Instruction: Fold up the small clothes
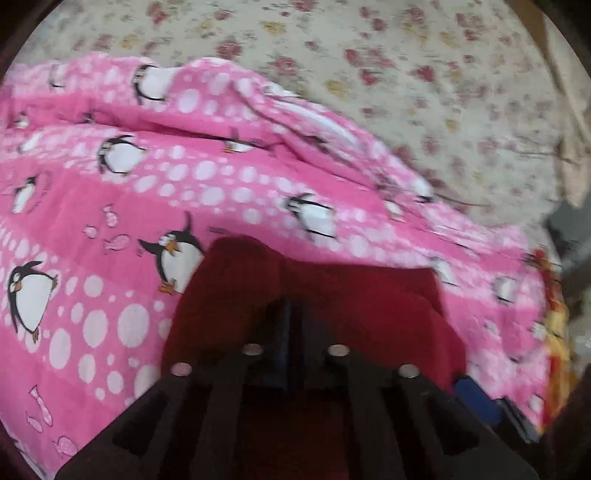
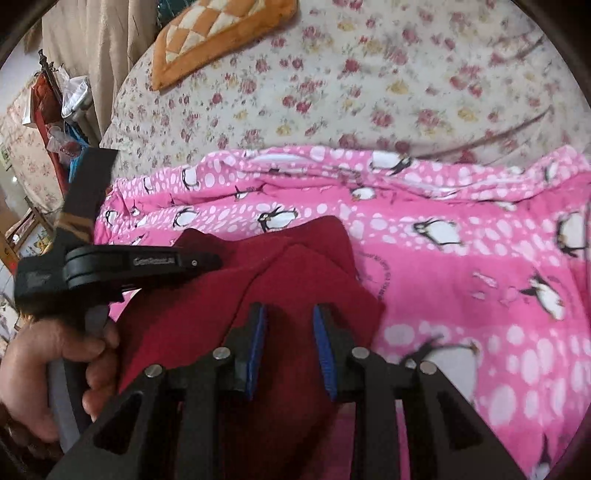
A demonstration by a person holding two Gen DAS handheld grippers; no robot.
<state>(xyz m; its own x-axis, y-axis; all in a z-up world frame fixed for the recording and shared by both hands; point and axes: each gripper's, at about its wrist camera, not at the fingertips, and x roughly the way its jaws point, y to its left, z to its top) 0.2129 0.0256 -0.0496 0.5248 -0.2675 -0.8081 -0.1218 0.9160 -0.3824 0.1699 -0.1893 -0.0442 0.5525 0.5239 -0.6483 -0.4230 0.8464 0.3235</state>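
A dark red small garment (image 1: pixel 325 295) lies on a pink penguin-print blanket (image 1: pixel 110 206). My left gripper (image 1: pixel 293 314) is shut, its fingers pressed together on a fold of the red garment. In the right wrist view the red garment (image 2: pixel 229 295) lies partly folded over itself, and my right gripper (image 2: pixel 288 325) is open, its blue-padded fingers (image 2: pixel 258 332) straddling the cloth without pinching it. The left gripper's body (image 2: pixel 122 264) shows in the right wrist view at the garment's left edge, held by a hand (image 2: pixel 48 362).
The pink blanket (image 2: pixel 461 258) lies on a floral bedsheet (image 2: pixel 332 92). An orange checked cushion (image 2: pixel 218 33) lies at the far end of the bed. Beige curtains (image 2: pixel 85 48) and cluttered furniture (image 2: pixel 55 110) stand to the left. A yellow-red cloth (image 1: pixel 554 314) sits at the blanket's right edge.
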